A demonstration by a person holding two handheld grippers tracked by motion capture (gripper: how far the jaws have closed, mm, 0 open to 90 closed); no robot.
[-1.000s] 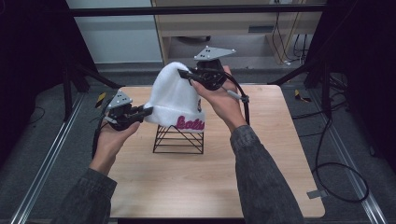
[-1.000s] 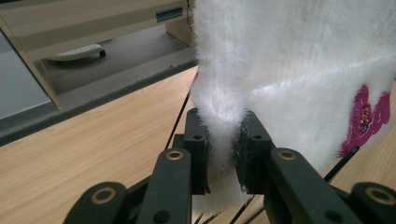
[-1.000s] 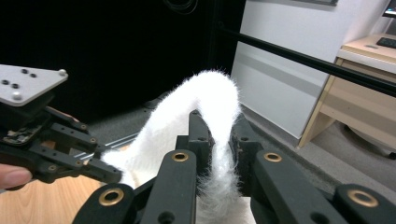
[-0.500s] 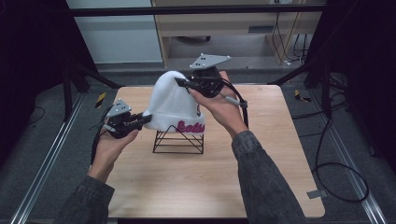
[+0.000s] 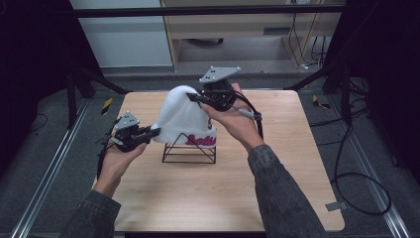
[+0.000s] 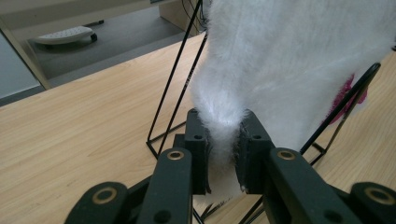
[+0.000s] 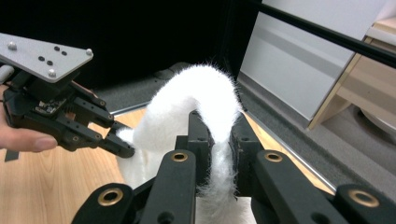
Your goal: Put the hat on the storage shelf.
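White fuzzy beanie draped over black wire stand at desk centre, pink lettering on cuff. Nearest, left hand-held gripper at beanie's left lower edge, jaws pressed on pinch of white fabric, pads either side of fold. Farther back, right hand-held gripper at beanie's crown, pinching fabric too, pads clamped on ridge. Beyond desk, pale cabinet.

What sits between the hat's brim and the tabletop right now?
The black wire stand: in the high view the white hat drapes over it above the table; the left gripper view shows its rods under the fabric.
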